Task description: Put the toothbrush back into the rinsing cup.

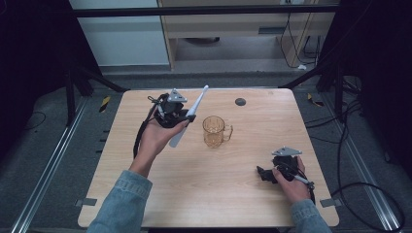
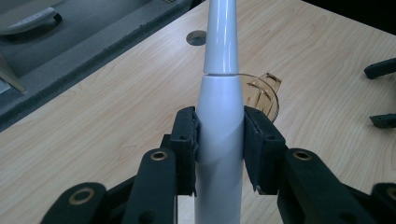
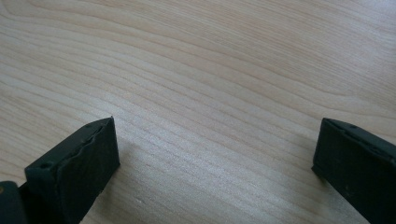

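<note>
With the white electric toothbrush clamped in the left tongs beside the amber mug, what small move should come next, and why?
Probably carry the toothbrush a little right, over the amber mug, and tip it upright. The left tongs grip its thick body firmly, it slants in the air beside the mug, and the mug stands empty. The right tongs rest open on the table.

Toothbrush (image 2: 219, 93): head cut off by the top edge of the left gripper view, butt end by the bottom edge. Cup (image 2: 264, 93) mostly hidden behind it there; just a rim arc and handle showed. Right gripper (image 2: 380, 95): two jaw tips only, the rest past that view's right edge. In the high view, brush bristles too small to tell.
</note>
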The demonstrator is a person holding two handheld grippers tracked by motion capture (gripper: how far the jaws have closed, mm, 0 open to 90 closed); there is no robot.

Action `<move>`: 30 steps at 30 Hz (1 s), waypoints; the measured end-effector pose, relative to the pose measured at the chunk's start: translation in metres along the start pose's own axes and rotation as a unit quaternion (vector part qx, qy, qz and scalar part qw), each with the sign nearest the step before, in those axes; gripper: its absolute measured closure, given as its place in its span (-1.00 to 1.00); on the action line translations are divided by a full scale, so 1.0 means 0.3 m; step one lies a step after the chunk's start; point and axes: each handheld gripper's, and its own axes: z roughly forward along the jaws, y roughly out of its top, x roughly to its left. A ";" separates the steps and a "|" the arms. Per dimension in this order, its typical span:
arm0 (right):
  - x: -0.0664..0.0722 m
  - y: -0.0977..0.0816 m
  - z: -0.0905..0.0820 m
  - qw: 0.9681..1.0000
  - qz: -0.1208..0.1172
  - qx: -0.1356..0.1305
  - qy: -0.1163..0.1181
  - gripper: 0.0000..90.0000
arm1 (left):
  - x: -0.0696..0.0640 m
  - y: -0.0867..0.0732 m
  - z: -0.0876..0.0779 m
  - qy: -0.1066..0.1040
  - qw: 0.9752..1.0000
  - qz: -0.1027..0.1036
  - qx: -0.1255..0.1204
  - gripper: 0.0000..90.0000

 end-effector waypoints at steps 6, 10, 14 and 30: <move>0.000 0.000 0.000 1.000 0.000 0.000 0.000 -0.99 | 0.012 0.033 0.002 0.003 1.000 -0.003 -0.005 0.49; 0.000 0.000 0.000 1.000 0.000 0.000 0.000 -0.99 | 0.023 0.053 0.012 0.000 1.000 -0.009 -0.008 0.49; 0.000 0.000 0.000 1.000 0.000 0.000 0.000 -0.99 | 0.024 0.071 0.015 0.003 1.000 -0.009 -0.013 0.49; 0.000 0.000 0.000 1.000 0.000 -0.001 0.000 -0.99 | 0.052 0.163 0.054 0.018 1.000 -0.007 -0.013 0.49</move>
